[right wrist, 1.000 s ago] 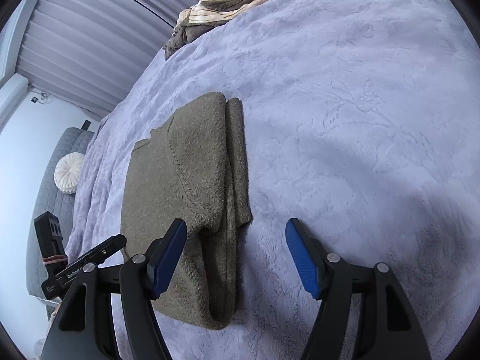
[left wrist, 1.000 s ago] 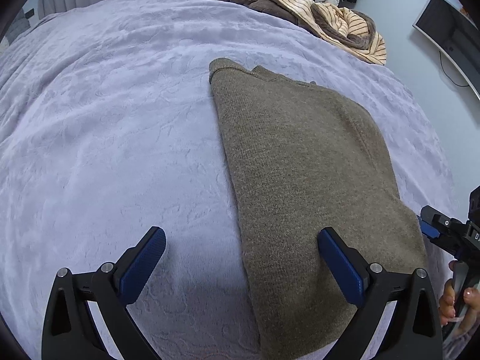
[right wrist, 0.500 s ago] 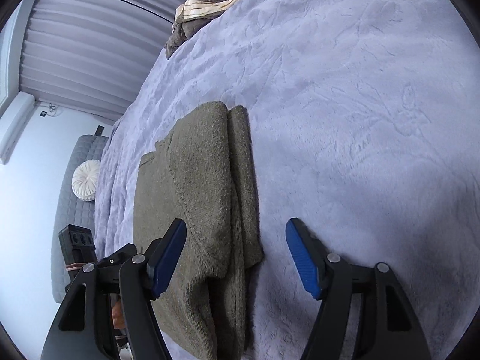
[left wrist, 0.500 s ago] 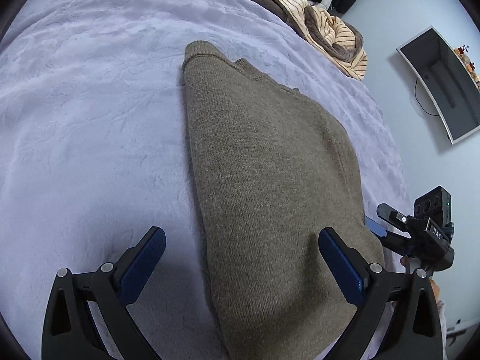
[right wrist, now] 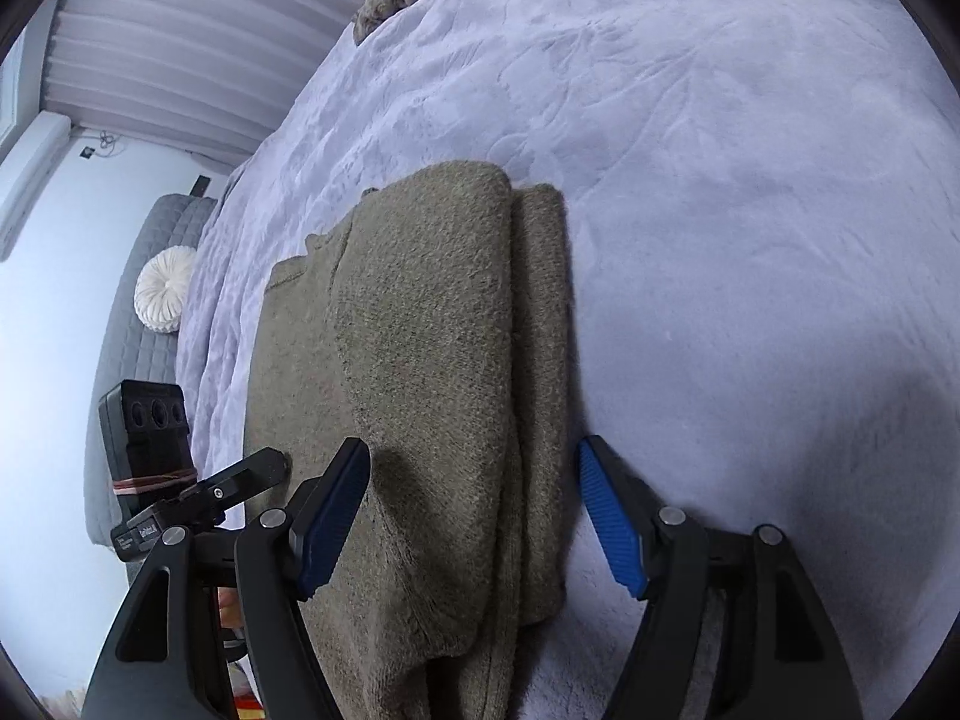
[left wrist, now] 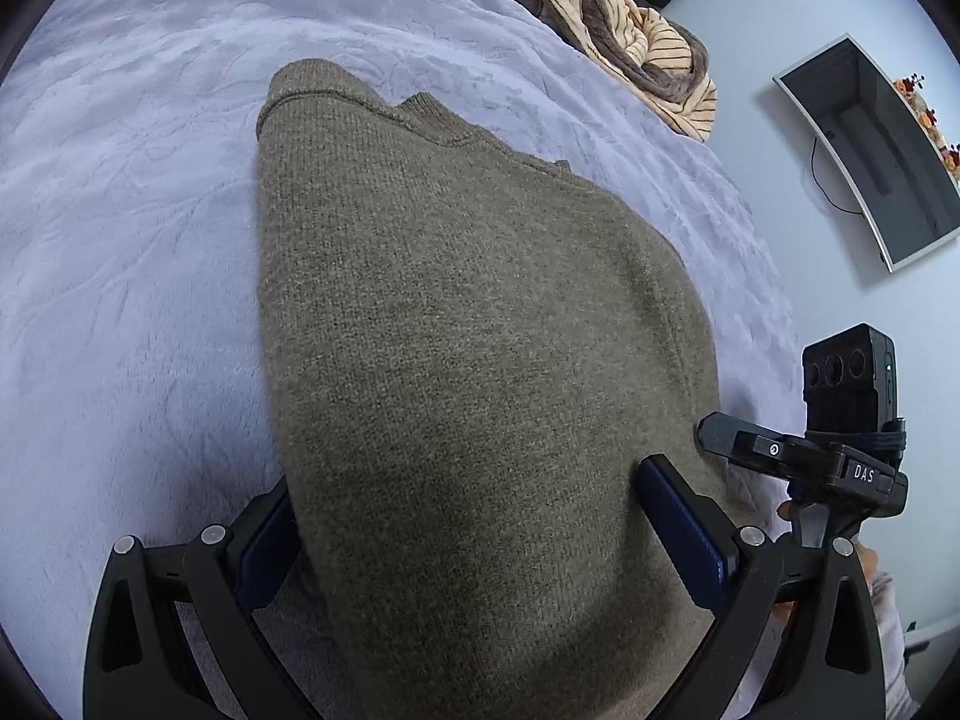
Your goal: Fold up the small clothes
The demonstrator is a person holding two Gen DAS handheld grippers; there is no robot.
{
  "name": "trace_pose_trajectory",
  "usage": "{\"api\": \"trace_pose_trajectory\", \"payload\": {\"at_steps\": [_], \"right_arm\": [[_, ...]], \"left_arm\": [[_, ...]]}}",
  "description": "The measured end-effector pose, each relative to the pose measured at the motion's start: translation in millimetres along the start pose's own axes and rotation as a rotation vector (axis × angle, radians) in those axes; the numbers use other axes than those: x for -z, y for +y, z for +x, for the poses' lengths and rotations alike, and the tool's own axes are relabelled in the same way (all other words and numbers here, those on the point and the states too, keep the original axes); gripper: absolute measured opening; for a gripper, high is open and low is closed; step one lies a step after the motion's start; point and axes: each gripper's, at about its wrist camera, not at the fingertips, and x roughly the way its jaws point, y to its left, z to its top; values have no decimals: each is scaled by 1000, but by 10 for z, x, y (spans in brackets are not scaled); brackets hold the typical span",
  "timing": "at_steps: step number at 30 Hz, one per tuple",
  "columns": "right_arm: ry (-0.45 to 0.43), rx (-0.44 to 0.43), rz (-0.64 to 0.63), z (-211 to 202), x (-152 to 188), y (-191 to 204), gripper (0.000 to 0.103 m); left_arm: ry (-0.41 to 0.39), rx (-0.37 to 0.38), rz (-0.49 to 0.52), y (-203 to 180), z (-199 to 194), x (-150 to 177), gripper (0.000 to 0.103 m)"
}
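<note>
So the olive knit sweater (left wrist: 468,324) lies lengthwise on the lavender bedspread (left wrist: 120,240), already folded into a long strip, its near end right under both tools. It looks soft, thick and floppy, not slippery, so I'd pinch through all layers at the two near corners, otherwise the stack will probably slide apart.

The left gripper (left wrist: 480,531) is wide open, straddling the near hem, nothing pinched. The right gripper (right wrist: 474,516) is wide open too, over the layered right edge.

Only the right view shows the stacked folds; only the left one shows the collar and the striped clothes pile (left wrist: 648,42) at the far side.
</note>
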Motion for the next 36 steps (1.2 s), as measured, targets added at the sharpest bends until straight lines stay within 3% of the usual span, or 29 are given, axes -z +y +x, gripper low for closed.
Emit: {"api": "trace_pose_trajectory", "payload": {"at_steps": [7, 8, 12, 17, 22, 28, 36], "right_arm": [[-4, -83, -25, 165, -25, 81, 80], [-7, -94, -16, 153, 2, 106, 80], [-12, -168, 22, 101, 72, 170, 43], [-61, -344, 92, -129, 149, 291, 32], [-62, -384, 103, -255, 269, 567, 32], [-58, -442, 136, -468, 525, 826, 32], [-11, -556, 209, -476, 1098, 1136, 32]], "left_arm": [[9, 19, 0, 34, 24, -16, 101], [9, 23, -1, 30, 12, -17, 96], [0, 65, -29, 64, -128, 7, 76], [-27, 270, -116, 149, -409, 2, 68], [-33, 242, -46, -82, -702, 74, 68], [-34, 239, -30, -213, -1185, 290, 68], [-28, 202, 2, -167, -1941, 892, 68]]}}
